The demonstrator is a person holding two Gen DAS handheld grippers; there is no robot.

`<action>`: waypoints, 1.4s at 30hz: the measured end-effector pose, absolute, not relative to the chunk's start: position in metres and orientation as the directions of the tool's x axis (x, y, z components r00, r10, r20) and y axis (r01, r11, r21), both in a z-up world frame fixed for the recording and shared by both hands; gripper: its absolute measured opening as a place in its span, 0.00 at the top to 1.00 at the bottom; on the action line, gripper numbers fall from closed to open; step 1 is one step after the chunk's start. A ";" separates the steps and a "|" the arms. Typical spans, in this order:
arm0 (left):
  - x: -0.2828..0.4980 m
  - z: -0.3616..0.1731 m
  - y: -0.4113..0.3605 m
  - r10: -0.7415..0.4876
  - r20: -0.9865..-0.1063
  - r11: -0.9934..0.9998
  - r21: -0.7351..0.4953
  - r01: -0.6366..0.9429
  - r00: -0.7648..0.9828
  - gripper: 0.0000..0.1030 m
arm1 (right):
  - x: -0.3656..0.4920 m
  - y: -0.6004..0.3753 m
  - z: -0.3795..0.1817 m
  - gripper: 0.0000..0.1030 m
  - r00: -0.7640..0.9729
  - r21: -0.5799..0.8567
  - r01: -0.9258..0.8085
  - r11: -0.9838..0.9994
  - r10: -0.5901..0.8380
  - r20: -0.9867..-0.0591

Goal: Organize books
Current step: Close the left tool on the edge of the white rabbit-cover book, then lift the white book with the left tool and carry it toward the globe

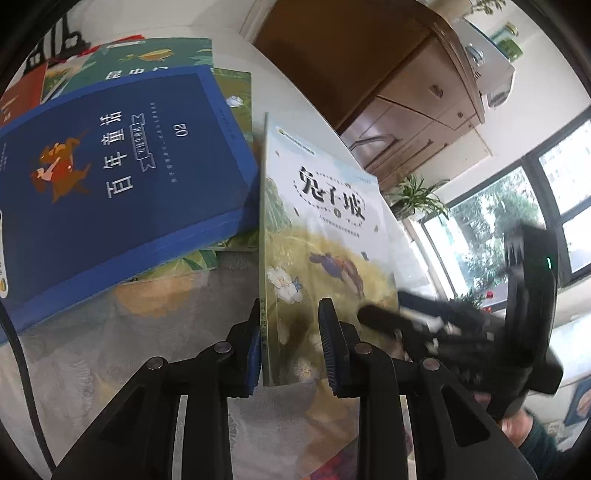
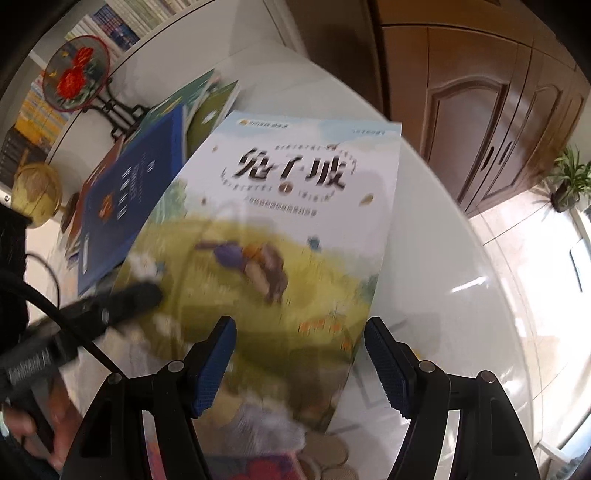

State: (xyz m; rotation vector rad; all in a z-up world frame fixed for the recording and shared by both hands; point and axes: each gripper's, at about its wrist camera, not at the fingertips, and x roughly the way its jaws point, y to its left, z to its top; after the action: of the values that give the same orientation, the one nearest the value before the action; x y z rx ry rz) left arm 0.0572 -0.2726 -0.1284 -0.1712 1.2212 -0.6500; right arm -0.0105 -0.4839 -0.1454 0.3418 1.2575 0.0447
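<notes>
Blue pads of the left claw (image 1: 291, 343) pinch the picture book (image 1: 321, 236) by its spine, holding it on edge. Beyond lies the blue book (image 1: 118, 184). Right claw (image 2: 299, 365) gapes empty under it. Thin cover may slip or buckle.

A lived-in home room. Wooden cabinets (image 2: 480, 110) line the wall, a potted plant (image 1: 415, 197) stands by the window (image 1: 517, 221). Packed bookshelves (image 2: 122, 22), an embroidered fan (image 2: 75, 75) and a globe (image 2: 35, 194) sit behind the white worktop (image 2: 443, 240).
</notes>
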 end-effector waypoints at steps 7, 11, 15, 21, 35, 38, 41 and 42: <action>0.028 -0.107 -0.280 -0.528 -0.810 0.794 -0.365 0.486 0.255 0.80 | -0.005 -0.454 -0.128 0.30 0.362 0.164 -0.005 0.986 0.155 -0.919; 0.017 -0.103 -0.259 -0.551 -0.793 0.797 -0.409 0.445 0.259 0.80 | -0.015 -0.436 -0.117 0.30 0.381 0.165 -0.075 0.983 0.182 -0.907; -0.001 -0.095 -0.240 -0.543 -0.786 0.811 -0.398 0.429 0.296 0.81 | -0.017 -0.418 -0.113 0.30 0.382 0.186 -0.136 0.973 0.224 -0.896; -0.012 -0.094 -0.200 -0.529 -0.778 0.840 -0.424 0.338 0.339 0.81 | -0.014 -0.386 -0.107 0.30 0.362 0.204 -0.239 0.949 0.282 -0.889; -0.002 -0.144 -0.142 -0.468 -0.827 0.884 -0.444 0.149 0.311 0.73 | -0.019 -0.398 -0.134 0.30 0.277 0.347 -0.117 0.931 0.366 -0.888; 0.006 -0.150 -0.141 -0.480 -0.820 0.877 -0.462 0.133 0.311 0.70 | -0.018 -0.406 -0.138 0.30 0.279 0.386 -0.083 0.919 0.393 -0.876; 0.010 -0.152 -0.145 -0.517 -0.803 0.855 -0.505 0.123 0.296 0.70 | -0.017 -0.399 -0.137 0.32 0.293 0.378 -0.093 0.921 0.388 -0.874; 0.009 -0.150 -0.147 -0.536 -0.793 0.842 -0.524 0.124 0.289 0.70 | -0.018 -0.395 -0.136 0.38 0.293 0.377 -0.105 0.920 0.391 -0.873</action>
State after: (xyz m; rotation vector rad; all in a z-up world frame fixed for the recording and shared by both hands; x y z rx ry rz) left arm 0.0094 -0.1474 -0.1502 -0.3988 1.2044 -0.4566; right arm -0.0176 -0.3953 -0.1358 0.2679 1.2330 0.3352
